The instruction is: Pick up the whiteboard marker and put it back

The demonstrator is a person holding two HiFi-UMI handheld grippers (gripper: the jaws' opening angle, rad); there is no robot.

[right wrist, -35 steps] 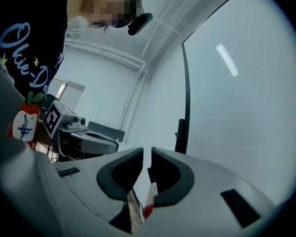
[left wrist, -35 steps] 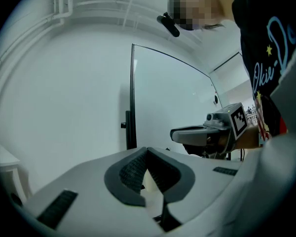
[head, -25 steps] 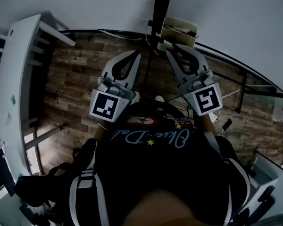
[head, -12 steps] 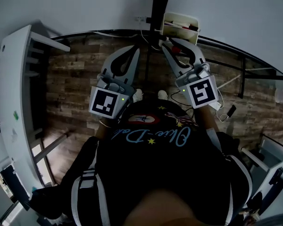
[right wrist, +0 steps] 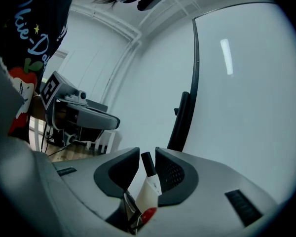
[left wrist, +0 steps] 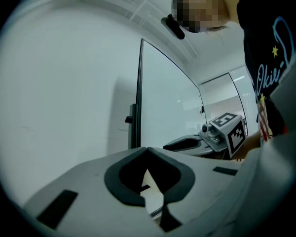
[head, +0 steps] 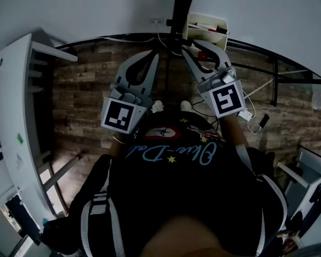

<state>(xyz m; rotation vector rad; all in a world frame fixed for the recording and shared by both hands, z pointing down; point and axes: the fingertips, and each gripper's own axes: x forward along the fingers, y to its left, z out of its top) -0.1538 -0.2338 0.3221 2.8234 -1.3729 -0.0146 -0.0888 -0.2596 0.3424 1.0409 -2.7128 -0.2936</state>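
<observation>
Facing the whiteboard (right wrist: 246,107), black post (head: 181,7) rising just left of the tray (head: 218,36) mounted at the board's lower edge. Holding the left gripper (left wrist: 147,149) off to the left of the tray and below it, clenched on nothing with its tips meeting, apparently parked aside as unneeded for this step. Pinching the whiteboard marker (right wrist: 150,186) in the right gripper (right wrist: 147,157) just short of the tray's front wall: clamped across the white barrel, black end poking past the jaw tips, red end back toward the jaw roots, probably aimed to go in black end first. Seems the return stage, marker carried but not yet let go. Calls for easing over the rim, then loosening the grip
</observation>
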